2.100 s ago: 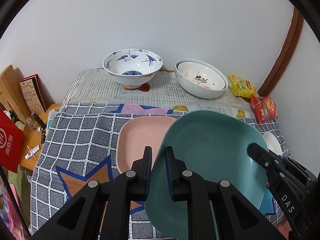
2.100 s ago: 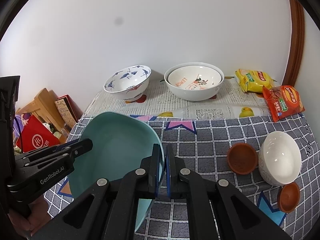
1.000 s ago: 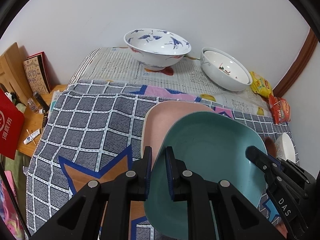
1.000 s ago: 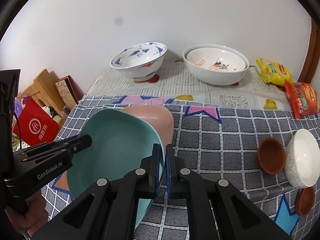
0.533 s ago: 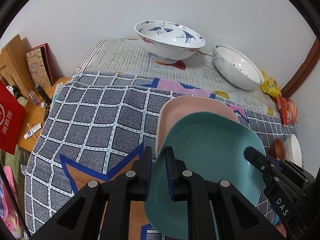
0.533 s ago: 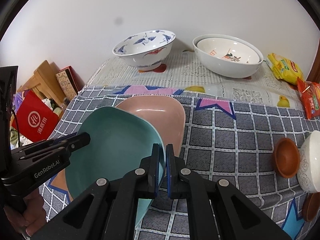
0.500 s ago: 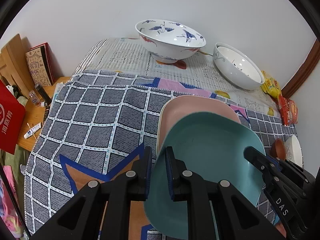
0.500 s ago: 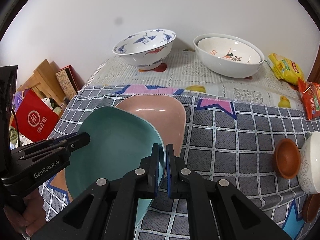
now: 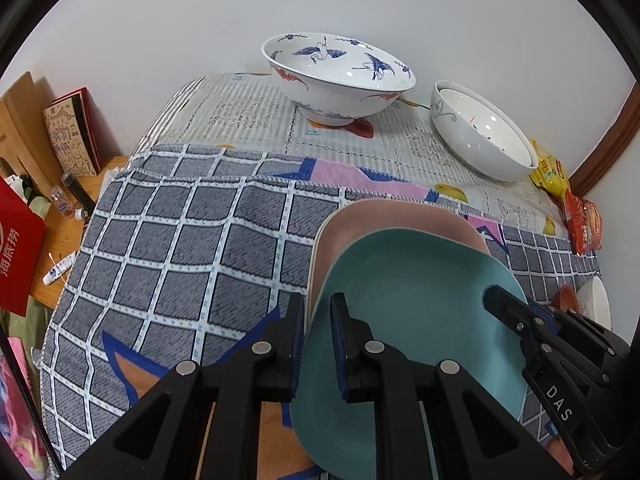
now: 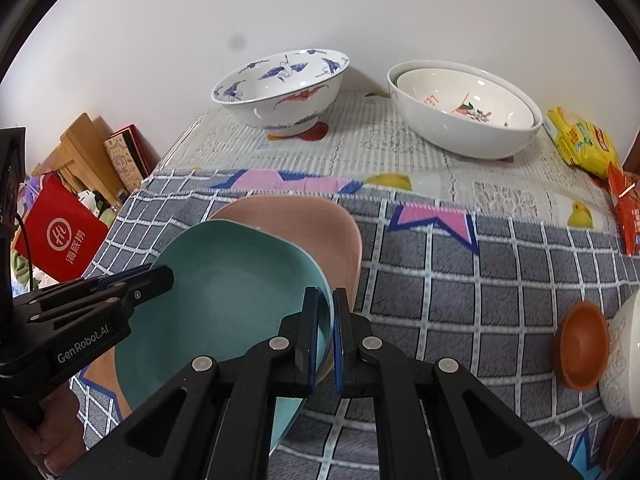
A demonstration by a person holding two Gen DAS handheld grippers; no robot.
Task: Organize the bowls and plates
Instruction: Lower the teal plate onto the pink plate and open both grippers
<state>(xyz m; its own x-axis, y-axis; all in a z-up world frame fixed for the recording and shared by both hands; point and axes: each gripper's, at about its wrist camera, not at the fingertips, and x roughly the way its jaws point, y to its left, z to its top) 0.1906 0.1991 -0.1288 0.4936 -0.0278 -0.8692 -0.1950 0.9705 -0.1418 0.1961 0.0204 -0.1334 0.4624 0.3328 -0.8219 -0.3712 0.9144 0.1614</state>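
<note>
Only from the right wrist, a brown saucer (image 10: 583, 346) in full; both claws clamped on the teal plate (image 10: 224, 304).

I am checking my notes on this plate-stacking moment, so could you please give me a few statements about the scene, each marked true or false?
1. Both the left tongs and the right tongs are clamped on the rim of the teal plate. True.
2. The teal plate is over a pink plate. True.
3. The blue-crane bowl is stacked inside another bowl. False: it stands alone on the patterned cloth; it is the white bowl beside it that holds a second bowl.
4. The small brown dish lies on the pink plate. False: it lies on the checked cloth beside a white bowl.
</note>
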